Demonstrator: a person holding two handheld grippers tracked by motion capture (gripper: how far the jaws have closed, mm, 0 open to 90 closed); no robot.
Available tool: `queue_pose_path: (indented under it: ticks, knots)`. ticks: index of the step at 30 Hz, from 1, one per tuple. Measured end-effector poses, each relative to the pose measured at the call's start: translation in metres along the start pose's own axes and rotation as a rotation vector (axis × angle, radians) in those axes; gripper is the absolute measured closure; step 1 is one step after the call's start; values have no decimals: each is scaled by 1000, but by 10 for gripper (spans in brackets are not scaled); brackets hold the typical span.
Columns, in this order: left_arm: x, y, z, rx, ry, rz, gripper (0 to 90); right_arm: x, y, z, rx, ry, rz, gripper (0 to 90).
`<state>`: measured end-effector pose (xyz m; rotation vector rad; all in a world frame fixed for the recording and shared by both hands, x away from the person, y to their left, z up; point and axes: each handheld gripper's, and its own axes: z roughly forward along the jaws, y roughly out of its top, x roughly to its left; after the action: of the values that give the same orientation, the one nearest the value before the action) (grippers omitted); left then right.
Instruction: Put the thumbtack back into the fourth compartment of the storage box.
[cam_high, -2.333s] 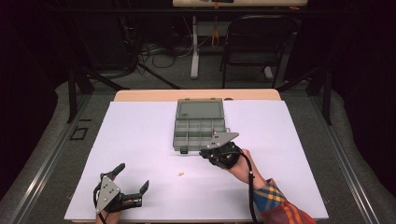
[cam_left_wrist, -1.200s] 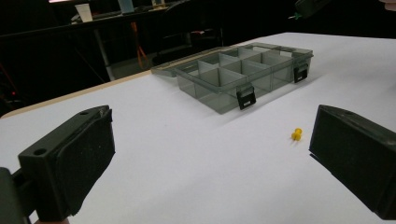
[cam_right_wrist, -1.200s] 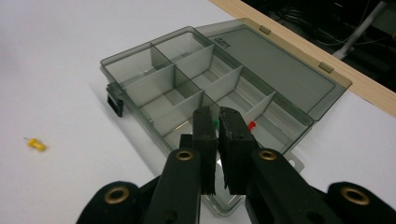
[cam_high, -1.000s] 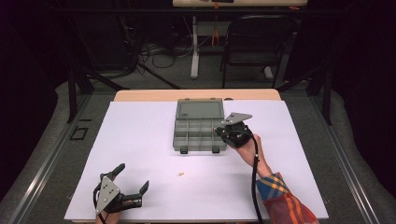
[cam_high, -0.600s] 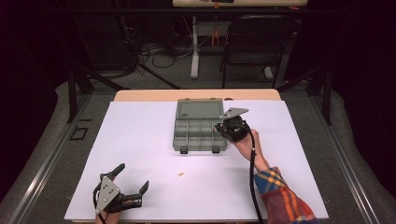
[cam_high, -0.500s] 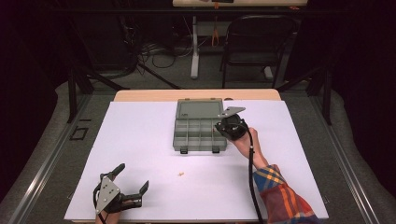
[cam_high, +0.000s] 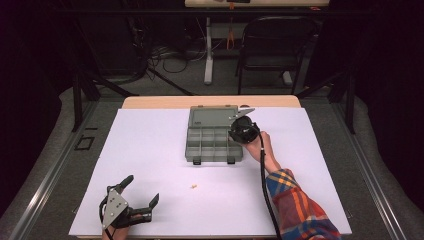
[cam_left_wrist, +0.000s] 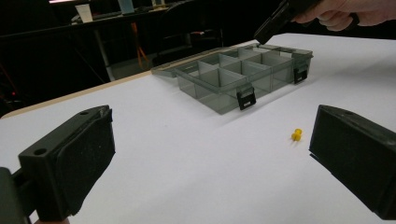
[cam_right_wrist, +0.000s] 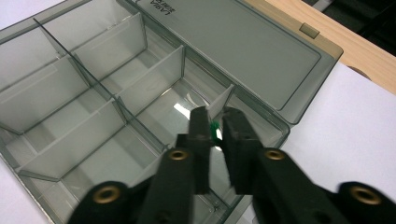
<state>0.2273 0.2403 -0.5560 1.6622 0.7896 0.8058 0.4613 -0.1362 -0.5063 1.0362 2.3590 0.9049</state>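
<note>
Pinching a small green pin (cam_right_wrist: 215, 132) between its nearly closed jaws, the right gripper (cam_right_wrist: 214, 122) hangs over a compartment of the open grey box (cam_high: 214, 134). Left gripper (cam_high: 141, 189) rests spread wide, a yellow pin (cam_left_wrist: 296, 135) lying just beside its right finger (cam_left_wrist: 357, 158).

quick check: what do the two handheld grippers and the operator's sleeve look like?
Both are black. The left gripper has broad, blocky rectangular jaws and a grey three-cornered plate on top. The right gripper has narrower jaws with brass-coloured rivets and trails a black cable. The sleeve is plaid: red, blue, yellow.
</note>
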Motion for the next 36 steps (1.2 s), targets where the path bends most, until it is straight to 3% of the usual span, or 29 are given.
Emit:
queue_pose_path:
  ticks: [6, 8, 9, 10, 13, 14, 15, 19, 26, 36]
  knots:
    - [0, 0, 0, 0, 0, 0, 1, 0, 0, -10, -35, 11, 14, 695]
    - [0, 0, 0, -1, -1, 1, 1, 2, 0, -18, -58, 31, 15, 600]
    - [-1, 0, 0, -1, -2, -1, 1, 6, 0, -25, -68, 51, -1, 500]
    - [-1, 0, 0, -1, -2, -1, 1, 6, 0, -25, -68, 51, -1, 500]
    - [-1, 0, 0, 0, -1, 1, 1, 17, -3, -37, -91, 96, -37, 380]
    - [-1, 0, 0, 0, -1, 1, 1, 17, -3, -37, -91, 96, -37, 380]
    - [-1, 0, 0, 2, -1, 1, 1, 23, -5, -43, -108, 105, -51, 306]
    - [-1, 0, 1, -1, -2, 1, 1, 35, -8, -54, -142, 135, -65, 213]
    - [-1, 0, 1, 0, -2, -1, 1, 54, -14, -67, -180, 173, -98, 152]
    - [-1, 0, 1, 1, -4, -1, 1, 79, -15, -73, -181, 225, -163, 108]
